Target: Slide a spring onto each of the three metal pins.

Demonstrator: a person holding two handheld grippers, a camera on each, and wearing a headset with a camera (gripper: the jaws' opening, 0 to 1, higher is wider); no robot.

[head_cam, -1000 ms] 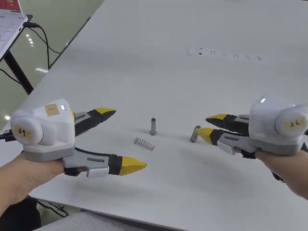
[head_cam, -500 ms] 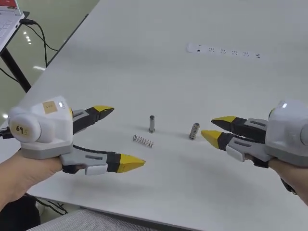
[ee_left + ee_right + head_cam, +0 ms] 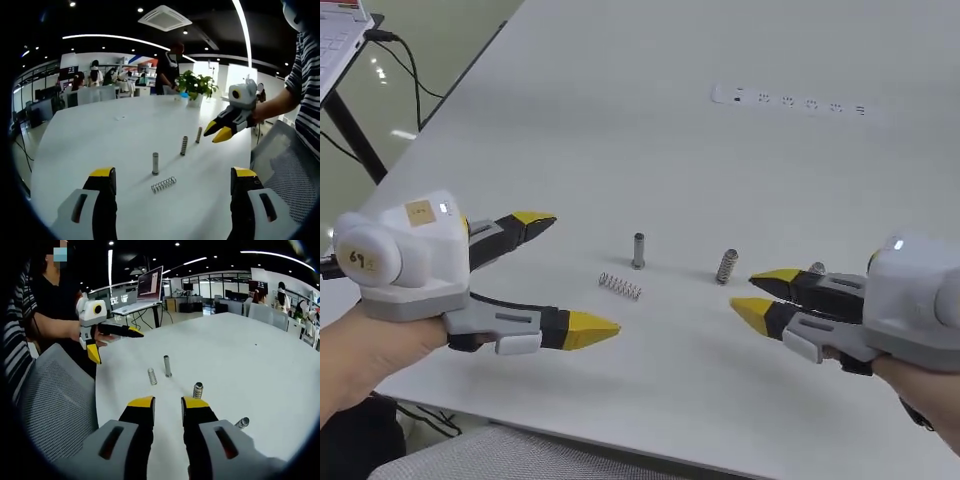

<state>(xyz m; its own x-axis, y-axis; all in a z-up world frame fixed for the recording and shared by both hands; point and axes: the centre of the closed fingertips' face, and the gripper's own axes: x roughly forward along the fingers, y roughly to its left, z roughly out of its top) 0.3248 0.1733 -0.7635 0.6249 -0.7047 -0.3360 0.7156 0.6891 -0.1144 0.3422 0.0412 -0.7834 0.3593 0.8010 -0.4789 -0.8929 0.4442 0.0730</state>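
White, matte worktop (image 3: 620,120) runs away from you to a power strip (image 3: 785,102) at the far side. One bare pin (image 3: 638,250) stands upright near the middle, a smooth grey metal cylinder. The loose spring (image 3: 620,286), a thin bright wire coil, lies on its side just beside the bare pin, on your side of it and a little to the left. Its long axis runs flat across the surface, roughly crosswise to your reach. Your left gripper (image 3: 565,272) is the nearer one. In the left gripper view the coil sits almost dead ahead between its jaws, which stand wide apart and hold nothing. Your right gripper (image 3: 763,292) has its jaws narrowed to a small gap, also holding nothing. It hovers near the first sprung pin (image 3: 727,266), and the second sprung pin (image 3: 817,268) peeks out behind it. Expect the coil to roll or squash, so pinch it lightly across its width.
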